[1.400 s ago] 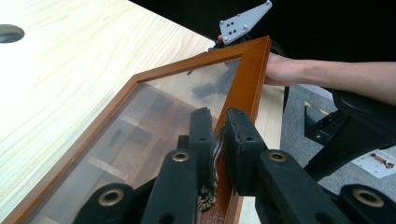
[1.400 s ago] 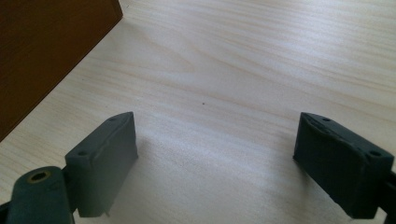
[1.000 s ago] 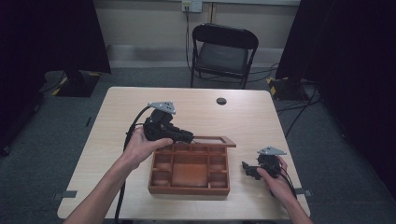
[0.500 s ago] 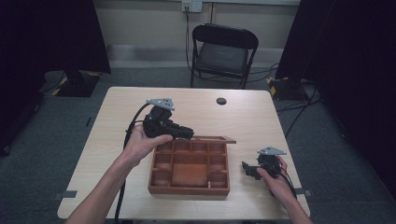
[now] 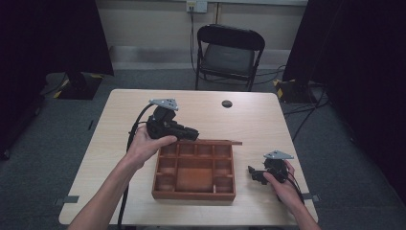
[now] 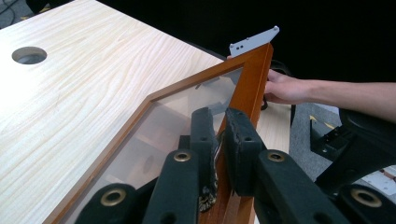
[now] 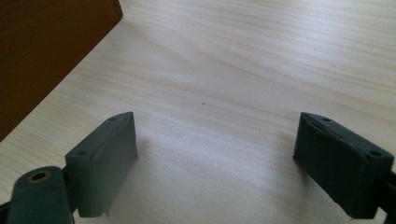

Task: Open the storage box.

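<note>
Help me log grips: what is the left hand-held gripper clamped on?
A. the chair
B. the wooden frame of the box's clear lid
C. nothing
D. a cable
B: the left hand-held gripper has its jaws shut on the lid frame's edge, raised over the box.

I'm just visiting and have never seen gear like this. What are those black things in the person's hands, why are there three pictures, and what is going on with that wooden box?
No robot here: a person holds a hand-held two-jaw gripper in each hand. One picture comes from a camera above the table; the other two come from cameras riding on the grippers, looking along their black jaws.

On the table lies a wooden box split into compartments. Its lid, a wooden frame around a clear pane, is raised along the box's far edge. The left gripper is shut on the lid's frame; in its own view the jaws pinch the wood. The right gripper rests beside the box with its jaws wide open over bare tabletop, holding nothing. A small round hole sits near the table's far edge.
</note>
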